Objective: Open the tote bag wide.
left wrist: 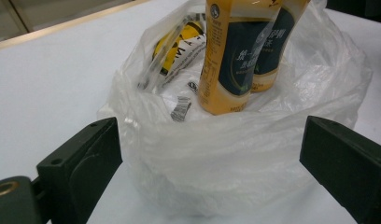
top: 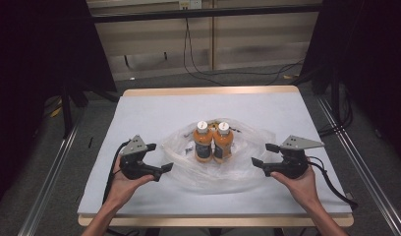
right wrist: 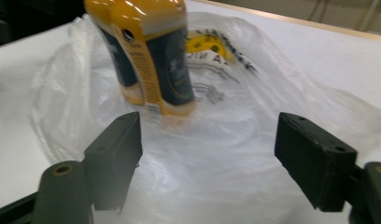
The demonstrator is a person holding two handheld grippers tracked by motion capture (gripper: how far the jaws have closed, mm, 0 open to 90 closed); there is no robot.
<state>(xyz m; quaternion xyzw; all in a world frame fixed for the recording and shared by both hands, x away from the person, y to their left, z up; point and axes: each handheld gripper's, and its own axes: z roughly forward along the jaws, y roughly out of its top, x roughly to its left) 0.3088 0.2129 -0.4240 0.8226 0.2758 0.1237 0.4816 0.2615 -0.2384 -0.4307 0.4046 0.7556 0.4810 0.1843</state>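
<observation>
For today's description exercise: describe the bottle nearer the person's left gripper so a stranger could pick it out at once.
Start at the white table, then find the crumpled clear plastic bag at its middle. Two orange bottles stand upright in it, side by side; the wanted bottle is the one nearer the left gripper, its twin standing toward the right gripper.

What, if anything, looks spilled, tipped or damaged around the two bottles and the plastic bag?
Nothing stands out. Both orange bottles stand upright, side by side and capped, on the slumped clear plastic bag. No spill shows on the table. The left gripper and right gripper flank the bag, jaws open.
</observation>
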